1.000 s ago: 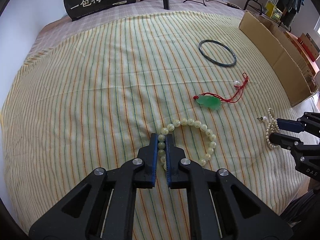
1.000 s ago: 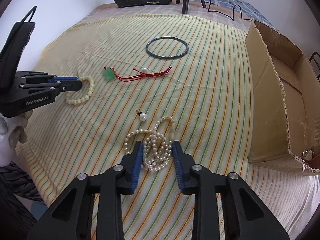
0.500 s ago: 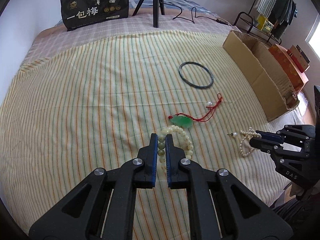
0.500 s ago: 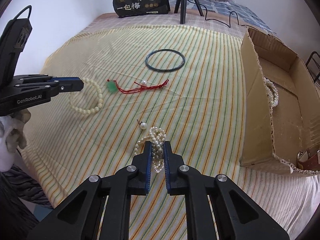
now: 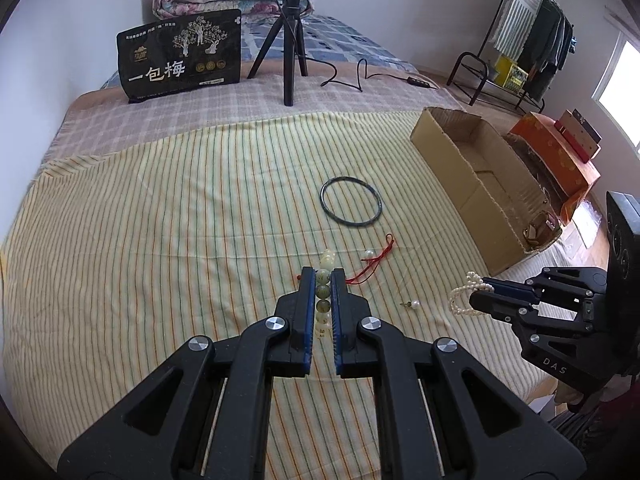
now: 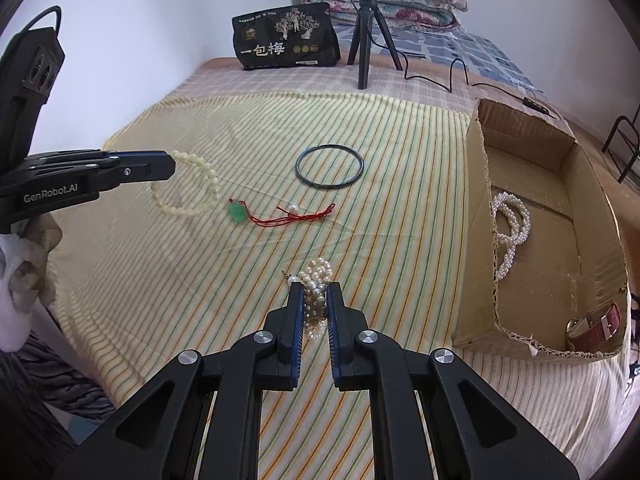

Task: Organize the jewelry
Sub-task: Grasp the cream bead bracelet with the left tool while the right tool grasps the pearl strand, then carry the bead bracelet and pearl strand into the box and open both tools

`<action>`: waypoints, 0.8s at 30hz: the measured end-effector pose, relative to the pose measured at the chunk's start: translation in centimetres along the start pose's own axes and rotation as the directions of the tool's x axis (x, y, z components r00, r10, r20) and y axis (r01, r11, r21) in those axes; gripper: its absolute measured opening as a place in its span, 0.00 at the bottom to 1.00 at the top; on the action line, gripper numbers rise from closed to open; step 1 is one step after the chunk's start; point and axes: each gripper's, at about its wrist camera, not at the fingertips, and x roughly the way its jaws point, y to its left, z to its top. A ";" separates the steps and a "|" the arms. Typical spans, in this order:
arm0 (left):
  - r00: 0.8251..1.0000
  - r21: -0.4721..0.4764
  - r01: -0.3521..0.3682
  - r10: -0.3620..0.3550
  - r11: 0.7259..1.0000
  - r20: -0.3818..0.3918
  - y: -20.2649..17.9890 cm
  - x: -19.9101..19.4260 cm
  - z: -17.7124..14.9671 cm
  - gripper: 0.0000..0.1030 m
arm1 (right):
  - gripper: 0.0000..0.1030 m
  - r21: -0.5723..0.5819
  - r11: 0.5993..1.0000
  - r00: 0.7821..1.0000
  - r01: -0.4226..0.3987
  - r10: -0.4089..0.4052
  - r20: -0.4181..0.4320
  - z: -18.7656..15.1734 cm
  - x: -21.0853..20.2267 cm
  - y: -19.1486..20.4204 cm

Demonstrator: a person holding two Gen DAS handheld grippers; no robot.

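Note:
My left gripper (image 5: 322, 273) is shut on a pale green bead bracelet (image 5: 322, 291) and holds it above the striped cloth; the bracelet hangs from it in the right wrist view (image 6: 188, 190). My right gripper (image 6: 313, 286) is shut on a bunched pearl necklace (image 6: 316, 280), also lifted; it shows in the left wrist view (image 5: 464, 294). A dark bangle (image 6: 329, 166), a green pendant on a red cord (image 6: 239, 213) and a single pearl earring (image 5: 414, 303) lie on the cloth.
An open cardboard box (image 6: 556, 184) at the right holds a pearl bracelet (image 6: 510, 228) and a red-strapped watch (image 6: 592, 322). A black snack bag (image 5: 180, 60) and a tripod (image 5: 289, 40) stand at the far edge.
Both grippers have risen off the cloth with their jewelry. The right gripper closed on the pearl necklace and lifted it; the left lifted the bead bracelet.

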 end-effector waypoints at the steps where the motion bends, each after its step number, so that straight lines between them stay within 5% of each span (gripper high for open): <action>1: 1.000 0.002 0.003 -0.003 1.000 0.005 -0.1 -0.1 0.1 0.05 | 0.09 -0.001 1.000 1.000 0.000 0.000 0.009 0.1 -0.3 -0.1; 12: 0.996 0.001 0.059 -0.058 0.998 0.061 -2.7 -1.3 2.4 0.05 | 0.09 0.014 1.000 0.995 0.018 -0.019 0.093 1.1 -3.1 -1.2; 24: 0.982 0.031 0.162 -0.164 0.986 0.097 -8.2 -1.0 5.6 0.05 | 0.09 0.134 0.987 0.977 0.090 -0.114 0.181 3.1 -6.1 -7.5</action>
